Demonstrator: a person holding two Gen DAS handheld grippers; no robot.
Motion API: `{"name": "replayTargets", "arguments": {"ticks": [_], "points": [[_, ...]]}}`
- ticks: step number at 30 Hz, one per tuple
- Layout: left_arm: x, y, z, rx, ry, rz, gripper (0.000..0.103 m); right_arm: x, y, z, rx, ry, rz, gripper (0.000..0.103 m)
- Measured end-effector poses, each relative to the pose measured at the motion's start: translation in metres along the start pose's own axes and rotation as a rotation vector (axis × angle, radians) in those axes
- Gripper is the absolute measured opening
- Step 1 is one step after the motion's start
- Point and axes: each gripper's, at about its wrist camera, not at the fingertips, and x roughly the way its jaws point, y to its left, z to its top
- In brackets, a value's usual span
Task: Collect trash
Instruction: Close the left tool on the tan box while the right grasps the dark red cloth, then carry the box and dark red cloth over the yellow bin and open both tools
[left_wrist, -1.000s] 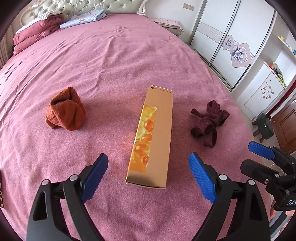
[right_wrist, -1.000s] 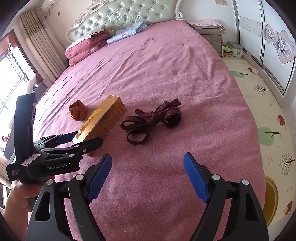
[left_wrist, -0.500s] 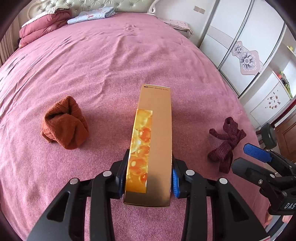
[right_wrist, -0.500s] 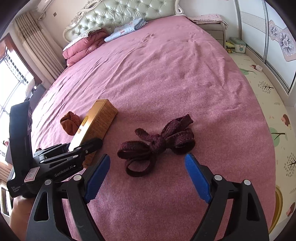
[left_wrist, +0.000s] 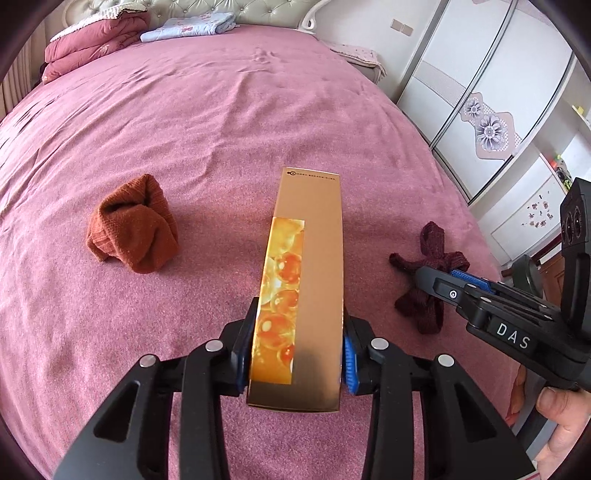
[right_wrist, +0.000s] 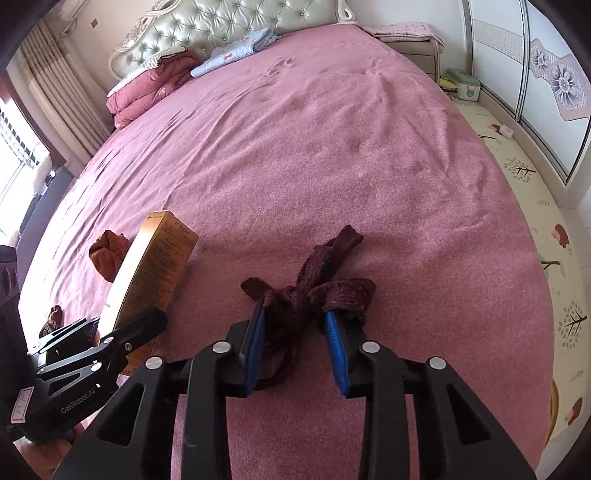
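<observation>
A long gold carton (left_wrist: 306, 280) with an orange picture panel is clamped at its near end between the blue pads of my left gripper (left_wrist: 297, 350), its far end raised off the pink bed; it also shows in the right wrist view (right_wrist: 155, 273). A dark maroon knotted cloth (right_wrist: 314, 291) lies on the bed, and my right gripper (right_wrist: 295, 325) has closed around its knot. The cloth also shows at the right of the left wrist view (left_wrist: 424, 280). A rust-orange balled sock (left_wrist: 135, 225) lies left of the carton.
The pink bedspread (left_wrist: 221, 110) fills both views. Folded pink and blue bedding (right_wrist: 177, 77) sits by the tufted headboard. The bed's right edge drops to a patterned floor mat (right_wrist: 535, 206) with wardrobes (left_wrist: 480, 96) beyond. A small brown item (right_wrist: 53, 317) lies at the far left.
My left gripper closed on the carton's near end and tilted it up. My right gripper moved forward over the maroon cloth and closed on its knot.
</observation>
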Motion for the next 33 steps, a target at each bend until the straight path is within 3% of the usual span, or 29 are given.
{"name": "replayTargets", "arguments": {"ticks": [19,33], "points": [[-0.057,-0.065,-0.080,0.073,0.007,-0.052,0.037,-0.103,-0.021,-0.086,-0.015,-0.035,0.053,0.027],[-0.085,-0.132,-0.147,0.150,0.036,-0.123,0.037,-0.169,-0.062,-0.159,0.028,-0.056,0.092,0.027]]}}
